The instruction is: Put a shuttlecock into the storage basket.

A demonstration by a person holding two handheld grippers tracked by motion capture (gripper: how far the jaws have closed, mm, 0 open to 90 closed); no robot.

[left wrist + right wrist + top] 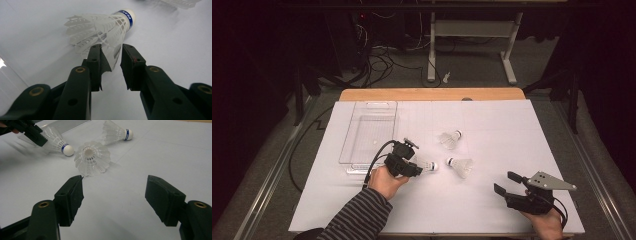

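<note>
Three white shuttlecocks lie on the white table [492, 130]. My left gripper [418, 169] [111, 62] is low over the nearest-left shuttlecock [428, 166] [100, 27], which lies on its side with its blue-banded cork pointing away. The rim of its skirt sits between the jaws, which stand narrow, with a gap still on the right side. In the right gripper view this shuttlecock [56, 142] shows beside the left gripper [35, 135]. My right gripper [504, 182] [115, 195] rests at the front right, wide open and empty, facing a second shuttlecock [460, 166] [92, 157].
The third shuttlecock [451, 139] [116, 132] lies farther back at the middle. A clear plastic tray [369, 132] stands at the back left, just behind my left hand. A wooden strip edges the table's far side, and cables and a desk frame lie on the floor beyond.
</note>
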